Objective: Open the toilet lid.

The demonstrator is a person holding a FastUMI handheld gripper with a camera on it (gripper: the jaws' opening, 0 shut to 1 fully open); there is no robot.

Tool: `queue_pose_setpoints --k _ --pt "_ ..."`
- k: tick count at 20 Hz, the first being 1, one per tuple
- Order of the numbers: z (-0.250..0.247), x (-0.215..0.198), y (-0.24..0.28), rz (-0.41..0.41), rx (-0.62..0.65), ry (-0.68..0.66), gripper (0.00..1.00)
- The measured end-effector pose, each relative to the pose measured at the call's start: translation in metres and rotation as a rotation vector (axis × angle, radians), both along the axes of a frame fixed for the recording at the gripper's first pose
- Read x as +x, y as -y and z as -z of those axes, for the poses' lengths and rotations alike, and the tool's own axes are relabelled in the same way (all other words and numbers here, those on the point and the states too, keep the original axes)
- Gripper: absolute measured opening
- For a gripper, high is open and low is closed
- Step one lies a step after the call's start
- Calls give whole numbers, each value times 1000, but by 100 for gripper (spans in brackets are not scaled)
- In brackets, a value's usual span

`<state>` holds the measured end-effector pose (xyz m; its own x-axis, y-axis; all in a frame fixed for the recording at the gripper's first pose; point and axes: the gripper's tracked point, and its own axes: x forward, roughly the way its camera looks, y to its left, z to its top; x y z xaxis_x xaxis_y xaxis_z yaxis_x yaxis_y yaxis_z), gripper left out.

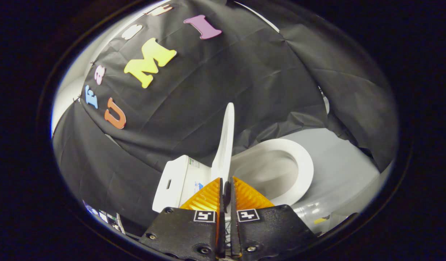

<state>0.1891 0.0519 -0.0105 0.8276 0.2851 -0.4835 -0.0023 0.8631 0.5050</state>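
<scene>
One black cloth wall (215,94) hangs behind the toilet (183,177) on a grey floor (339,163). We see the lid (224,141) raised upright, the seat (302,163) uncovered. Our gripper (226,186) has its fingers (208,197) nearly together, pinching the lid's lower edge.

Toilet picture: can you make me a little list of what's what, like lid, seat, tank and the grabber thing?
lid: raised, standing on edge, seen edge-on just ahead of the fingers
seat: down, ring around the open bowl
tank: behind the lid, on its other side from the seat
gripper: fingers nearly together at the lid's lower edge; grip on it unclear
wall: black cloth
</scene>
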Motion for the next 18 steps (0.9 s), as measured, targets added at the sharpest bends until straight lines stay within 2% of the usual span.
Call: queue_pose_setpoints --k 15,18 --pt "-31 -2 -56 -18 -128 27 13" --pt "-38 -3 -69 -27 -118 30 14"
